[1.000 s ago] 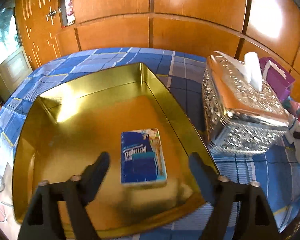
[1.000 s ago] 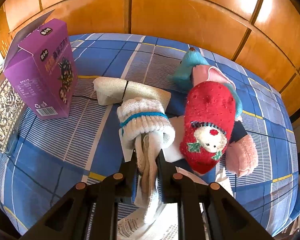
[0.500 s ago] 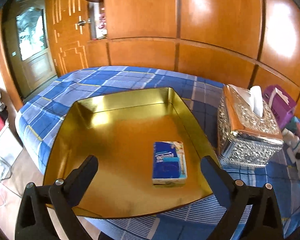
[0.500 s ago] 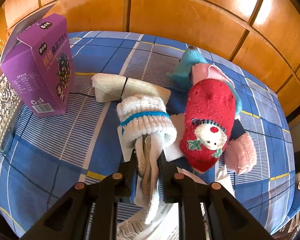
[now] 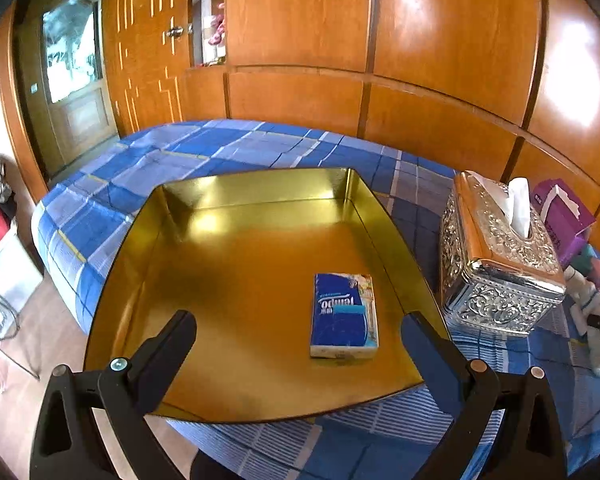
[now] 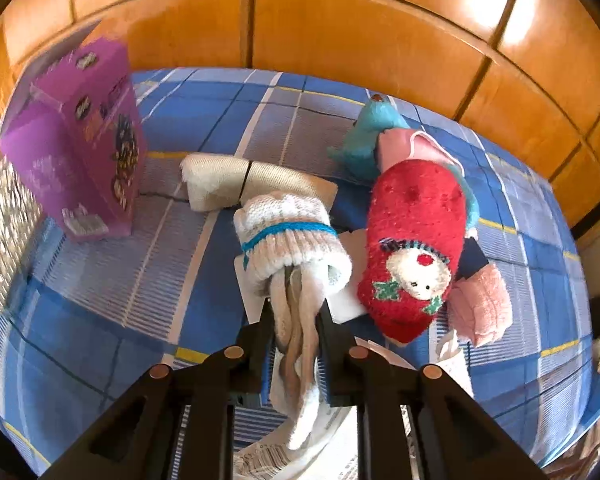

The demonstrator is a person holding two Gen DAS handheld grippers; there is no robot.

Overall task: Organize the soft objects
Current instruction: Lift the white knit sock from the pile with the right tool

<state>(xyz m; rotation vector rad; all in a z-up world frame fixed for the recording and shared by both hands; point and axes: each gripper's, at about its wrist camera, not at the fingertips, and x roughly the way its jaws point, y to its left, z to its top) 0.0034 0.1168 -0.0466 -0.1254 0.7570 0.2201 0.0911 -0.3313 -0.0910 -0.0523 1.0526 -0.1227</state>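
Note:
My right gripper (image 6: 296,316) is shut on a white knitted sock with a blue stripe (image 6: 288,236), held above the checked blue cloth. To its right lie a red fuzzy sock with a snowman face (image 6: 412,240), a pink sock (image 6: 484,304), a teal sock (image 6: 372,128) and a beige folded sock (image 6: 236,184). My left gripper (image 5: 296,332) is open and empty, held back above the near edge of a gold tray (image 5: 188,280). A blue tissue pack (image 5: 342,316) lies in the tray's right part.
A silver embossed tissue box (image 5: 496,268) stands right of the tray. A purple carton (image 6: 80,148) stands left of the socks and also shows in the left wrist view (image 5: 560,216). Wooden panelling runs behind. The floor lies at the left, beyond the cloth's edge (image 5: 52,240).
My left gripper has drawn up and back from the tray, leaving the tissue pack in it. My right gripper has lifted the white sock slightly and drifted left.

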